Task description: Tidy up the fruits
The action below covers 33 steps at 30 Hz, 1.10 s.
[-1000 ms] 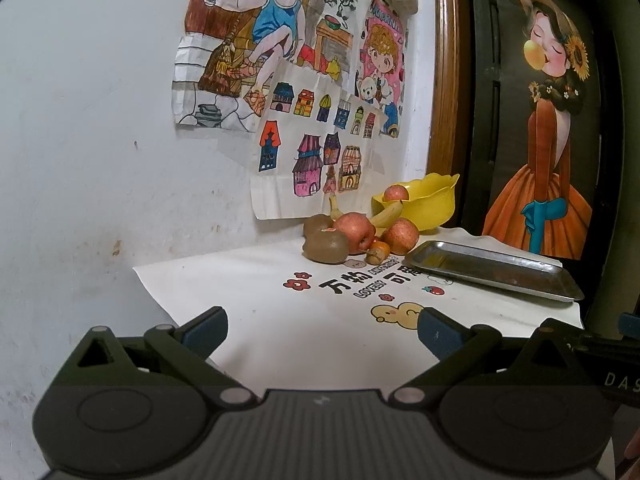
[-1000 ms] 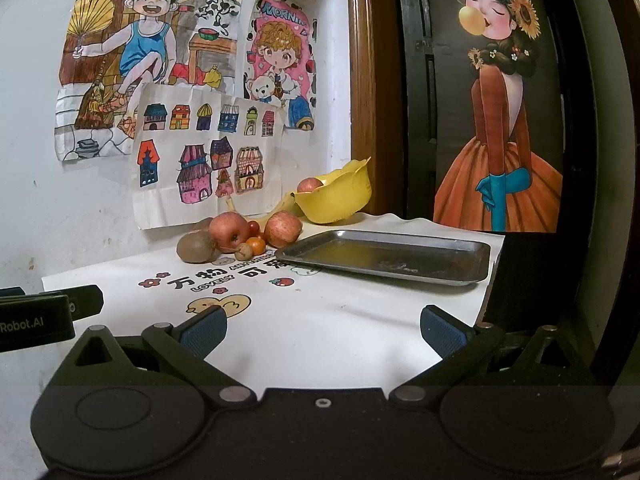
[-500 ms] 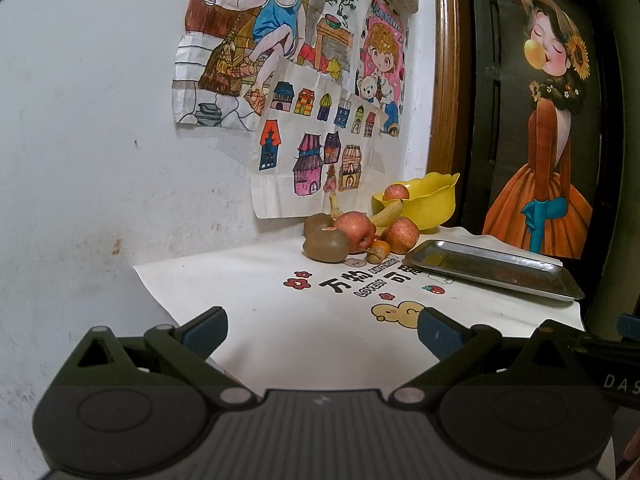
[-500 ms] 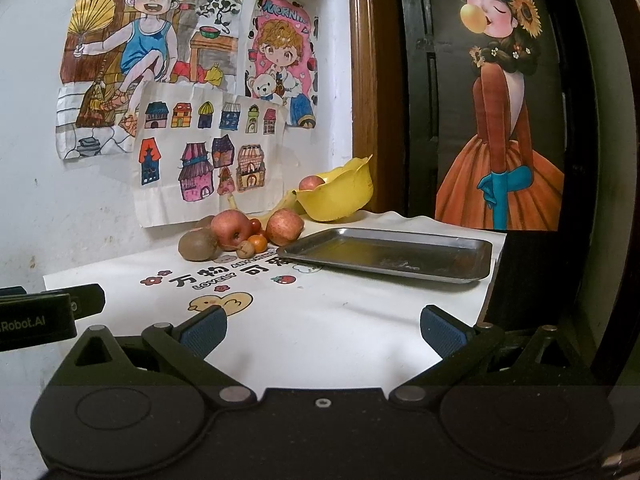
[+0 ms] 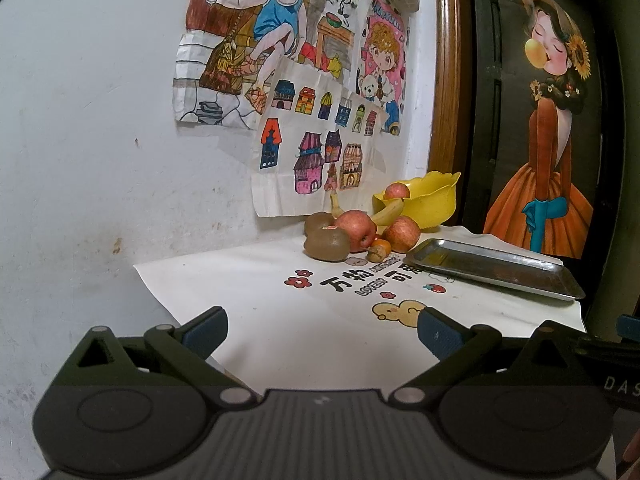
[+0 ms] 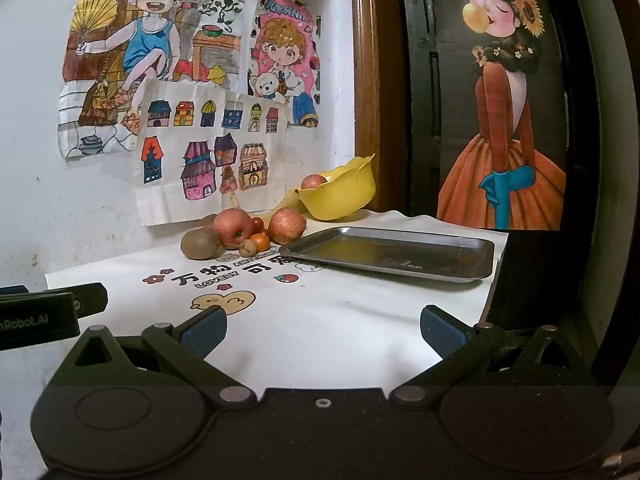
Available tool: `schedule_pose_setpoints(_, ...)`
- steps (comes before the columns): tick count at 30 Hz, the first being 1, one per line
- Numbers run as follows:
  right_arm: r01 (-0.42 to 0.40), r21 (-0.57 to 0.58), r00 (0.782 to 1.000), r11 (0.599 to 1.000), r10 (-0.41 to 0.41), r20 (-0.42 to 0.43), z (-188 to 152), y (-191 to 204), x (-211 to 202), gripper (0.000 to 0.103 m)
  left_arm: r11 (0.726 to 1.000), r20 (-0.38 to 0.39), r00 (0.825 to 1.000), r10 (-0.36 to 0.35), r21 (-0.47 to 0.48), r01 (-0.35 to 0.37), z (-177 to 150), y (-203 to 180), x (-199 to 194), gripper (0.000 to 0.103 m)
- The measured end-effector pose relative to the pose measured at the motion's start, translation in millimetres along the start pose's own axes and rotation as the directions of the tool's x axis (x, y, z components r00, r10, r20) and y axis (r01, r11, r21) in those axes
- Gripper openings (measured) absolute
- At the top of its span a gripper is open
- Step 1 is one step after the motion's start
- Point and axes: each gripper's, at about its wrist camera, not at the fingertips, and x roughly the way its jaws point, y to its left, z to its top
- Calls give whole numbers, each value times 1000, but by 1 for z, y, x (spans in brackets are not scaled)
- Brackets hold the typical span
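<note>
The desk, under a white printed cloth, runs back to a wall hung with children's drawings. A bare metal tray lies flat to the right, probably where the fruit is meant to go. Behind it a yellow bowl leans tipped against the corner with one apple inside. The loose fruits, apples, kiwis and small orange ones, huddle by the wall, well apart from both grippers. The left gripper and right gripper hover over the near edge, jaws spread wide, nothing between them.
</note>
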Motion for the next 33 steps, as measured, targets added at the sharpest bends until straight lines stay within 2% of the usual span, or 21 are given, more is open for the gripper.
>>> schedule_pose_setpoints(5,-22,3,1000,1000,22,-5,1,0,1,102,1000,-4,1000,3,12,-3,-2,8,2,103)
schedule_pose_setpoints(11,-127,-12,992,992,126,-11,21,-5,3,102,998,-15,1000,-6,66,7,9,17,12,103)
schedule_pose_setpoints(16,-277,-19,960,961,277,-42,61,-11,11,102,995,-52,997,-61,81,65,38,39,26,103)
schedule_pose_setpoints(22,-377,-5,926,926,377,-24,117,-14,39,102,992,-86,990,-110,57,115,74,64,65,103)
schedule_pose_setpoints(25,-394,-73,918,916,389,-79,134,-5,70,102,990,-106,987,-120,65,127,86,72,90,103)
schedule_pose_setpoints(27,-417,-124,904,900,398,-155,138,5,96,102,988,-131,983,-128,68,138,93,75,110,103)
schedule_pose_setpoints(33,-447,-186,872,875,381,-306,124,31,170,102,978,-197,965,-171,84,191,101,71,165,103)
